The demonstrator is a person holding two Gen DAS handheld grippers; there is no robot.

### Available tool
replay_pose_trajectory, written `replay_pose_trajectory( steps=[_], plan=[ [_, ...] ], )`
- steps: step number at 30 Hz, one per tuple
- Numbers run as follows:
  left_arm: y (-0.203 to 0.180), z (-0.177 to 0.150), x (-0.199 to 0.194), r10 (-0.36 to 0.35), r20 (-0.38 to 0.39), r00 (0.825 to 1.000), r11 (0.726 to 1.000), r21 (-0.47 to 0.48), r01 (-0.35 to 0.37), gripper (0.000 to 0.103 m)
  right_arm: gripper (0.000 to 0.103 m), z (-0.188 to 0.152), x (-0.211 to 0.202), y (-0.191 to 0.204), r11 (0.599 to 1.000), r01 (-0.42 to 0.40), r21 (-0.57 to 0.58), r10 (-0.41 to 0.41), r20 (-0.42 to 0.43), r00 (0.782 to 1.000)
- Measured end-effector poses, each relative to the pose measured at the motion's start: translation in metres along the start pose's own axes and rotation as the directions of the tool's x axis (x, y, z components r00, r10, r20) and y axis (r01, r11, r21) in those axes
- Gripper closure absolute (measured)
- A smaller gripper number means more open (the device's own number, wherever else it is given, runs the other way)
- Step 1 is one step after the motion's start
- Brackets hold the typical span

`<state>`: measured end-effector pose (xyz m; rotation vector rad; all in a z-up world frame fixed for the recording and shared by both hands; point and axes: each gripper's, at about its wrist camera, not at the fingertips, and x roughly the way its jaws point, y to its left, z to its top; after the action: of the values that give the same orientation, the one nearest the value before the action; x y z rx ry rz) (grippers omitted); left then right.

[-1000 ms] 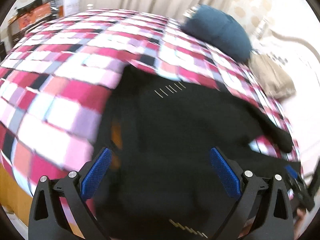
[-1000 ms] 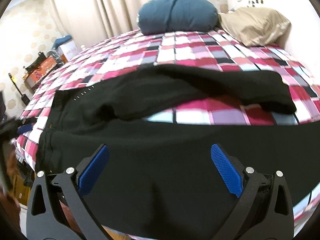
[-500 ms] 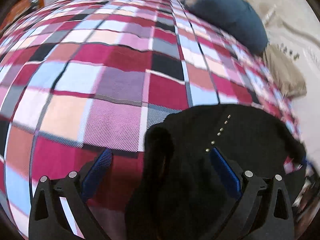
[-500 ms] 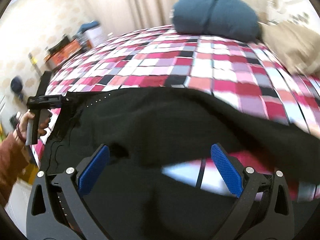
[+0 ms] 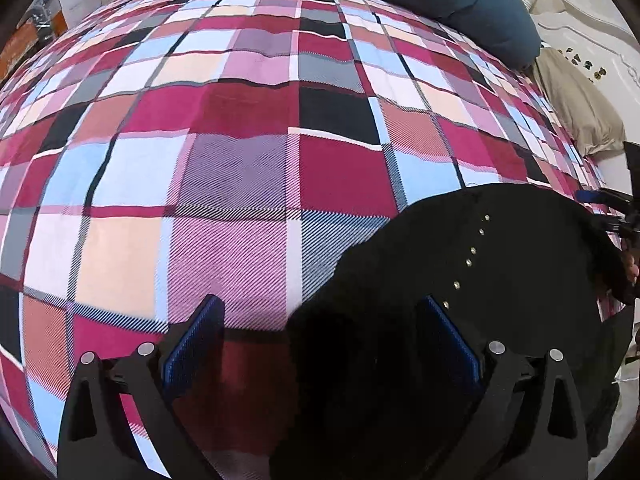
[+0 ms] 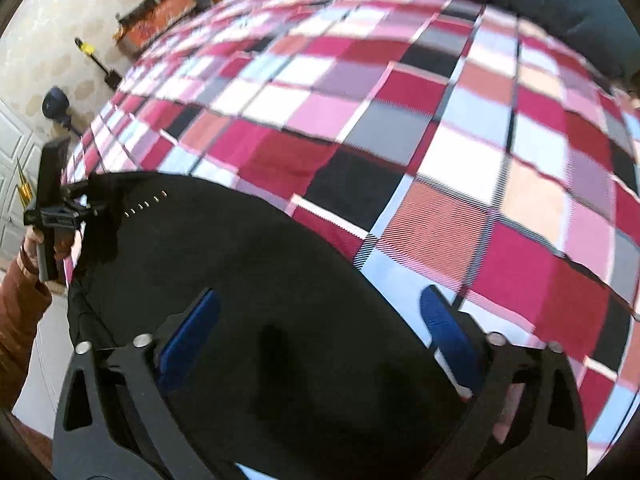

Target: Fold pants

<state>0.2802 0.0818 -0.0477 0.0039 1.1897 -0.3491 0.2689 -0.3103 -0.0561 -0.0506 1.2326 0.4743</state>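
The black pants (image 5: 460, 300) lie on a plaid bedspread (image 5: 248, 128), with a row of small metal studs near the waist. In the left wrist view my left gripper (image 5: 320, 340) is open, its jaws wide apart, with a raised fold of the pants' edge between them. In the right wrist view the pants (image 6: 248, 300) fill the lower left, and my right gripper (image 6: 320, 332) is open over the black cloth. The left gripper (image 6: 60, 212) shows there at the far left, at the waist corner.
A dark blue pillow (image 5: 460, 8) and a beige pillow (image 5: 580, 112) lie at the head of the bed. Boxes and clutter (image 6: 160, 20) stand beyond the bed's far side. The bed edge runs close to the left gripper.
Both grippers have moved low and close to the bed. The left gripper has come to the pants' waist edge, and the right camera has swung left and down over the cloth.
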Motion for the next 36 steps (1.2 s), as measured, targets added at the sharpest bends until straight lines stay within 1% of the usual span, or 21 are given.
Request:
replay_pose_trajectory(
  steps=[1, 2, 3, 4, 5, 6, 7, 9, 10, 12, 14, 16, 18, 20, 23, 24, 25, 27, 28, 32, 36],
  plan=[
    [0.001, 0.002, 0.0, 0.026, 0.005, 1.0, 1.0, 0.0, -0.026, 0.03, 0.072, 0.001, 0.008, -0.002, 1.0, -0.001, 0.005, 0.001, -0.035, 0.999],
    [0.004, 0.004, -0.003, 0.025, 0.005, 1.0, 1.0, -0.006, -0.025, 0.041, 0.084, 0.0, 0.015, -0.004, 1.0, 0.011, 0.007, -0.01, -0.073, 0.997],
    [0.006, 0.006, -0.005, 0.008, 0.005, 1.0, 1.0, -0.017, -0.008, 0.049, 0.088, -0.002, 0.019, -0.005, 0.999, 0.042, 0.0, -0.041, -0.1, 0.994],
    [0.012, 0.009, -0.008, -0.043, 0.0, 0.999, 0.998, -0.04, 0.042, 0.065, 0.089, -0.002, 0.019, -0.006, 0.999, 0.034, -0.001, -0.034, -0.101, 0.994],
    [0.015, 0.01, -0.009, -0.077, -0.008, 0.997, 0.995, -0.058, 0.076, 0.075, 0.091, -0.002, 0.016, -0.006, 1.0, 0.029, 0.002, -0.029, -0.095, 0.995],
    [0.017, 0.013, -0.009, -0.107, -0.014, 0.994, 0.991, -0.077, 0.106, 0.079, 0.092, -0.002, 0.012, -0.007, 1.0, 0.023, 0.009, -0.022, -0.084, 0.996],
    [0.017, 0.018, -0.009, -0.132, -0.021, 0.991, 0.988, -0.09, 0.129, 0.087, 0.093, 0.0, 0.006, -0.008, 1.0, 0.019, 0.015, -0.018, -0.062, 0.998],
    [0.009, 0.026, -0.009, -0.126, -0.015, 0.992, 0.989, -0.085, 0.124, 0.089, 0.094, 0.004, -0.008, -0.008, 0.999, 0.043, 0.022, -0.043, -0.012, 0.999],
    [0.005, 0.031, -0.011, -0.124, 0.001, 0.992, 0.989, -0.082, 0.124, 0.091, 0.094, 0.007, -0.014, -0.008, 0.998, 0.063, 0.027, -0.063, 0.011, 0.998],
    [0.0, 0.046, -0.019, -0.144, 0.047, 0.988, 0.984, -0.096, 0.148, 0.092, 0.094, 0.012, -0.028, -0.006, 0.993, 0.109, 0.041, -0.111, 0.061, 0.992],
    [-0.004, 0.058, -0.027, -0.169, 0.083, 0.982, 0.978, -0.107, 0.177, 0.092, 0.094, 0.018, -0.047, -0.002, 0.987, 0.157, 0.046, -0.162, 0.126, 0.979],
    [-0.006, 0.064, -0.035, -0.177, 0.103, 0.979, 0.977, -0.104, 0.188, 0.092, 0.094, 0.019, -0.068, 0.003, 0.981, 0.187, 0.043, -0.192, 0.186, 0.964],
    [-0.006, 0.062, -0.045, -0.203, 0.125, 0.971, 0.972, -0.094, 0.215, 0.092, 0.094, 0.017, -0.086, 0.014, 0.977, 0.213, 0.016, -0.211, 0.237, 0.948],
    [-0.006, 0.055, -0.058, -0.22, 0.155, 0.963, 0.97, -0.069, 0.233, 0.092, 0.094, 0.007, -0.103, 0.029, 0.972, 0.234, -0.029, -0.217, 0.282, 0.935],
    [-0.001, 0.032, -0.084, -0.276, 0.221, 0.935, 0.957, -0.03, 0.289, 0.092, 0.094, -0.027, -0.132, 0.053, 0.961, 0.264, -0.085, -0.218, 0.356, 0.909],
    [0.001, 0.021, -0.092, -0.3, 0.24, 0.923, 0.949, -0.021, 0.313, 0.092, 0.094, -0.046, -0.141, 0.065, 0.956, 0.274, -0.104, -0.216, 0.382, 0.898],
    [0.001, 0.008, -0.102, -0.317, 0.255, 0.913, 0.944, -0.007, 0.33, 0.092, 0.094, -0.059, -0.146, 0.072, 0.954, 0.277, -0.115, -0.212, 0.395, 0.894],
    [0.001, -0.014, -0.116, -0.338, 0.271, 0.901, 0.938, 0.022, 0.345, 0.092, 0.094, -0.087, -0.154, 0.084, 0.952, 0.277, -0.126, -0.203, 0.415, 0.887],
    [-0.002, -0.029, -0.124, -0.334, 0.276, 0.902, 0.941, 0.043, 0.335, 0.092, 0.094, -0.108, -0.157, 0.091, 0.954, 0.272, -0.128, -0.195, 0.424, 0.884],
    [-0.007, -0.08, -0.137, -0.344, 0.274, 0.898, 0.938, 0.064, 0.34, 0.092, 0.094, -0.173, -0.153, 0.109, 0.966, 0.232, -0.117, -0.164, 0.421, 0.892],
    [-0.006, -0.135, -0.134, -0.372, 0.262, 0.89, 0.926, 0.033, 0.377, 0.088, 0.094, -0.234, -0.133, 0.117, 0.978, 0.194, -0.078, -0.152, 0.372, 0.916]
  ],
)
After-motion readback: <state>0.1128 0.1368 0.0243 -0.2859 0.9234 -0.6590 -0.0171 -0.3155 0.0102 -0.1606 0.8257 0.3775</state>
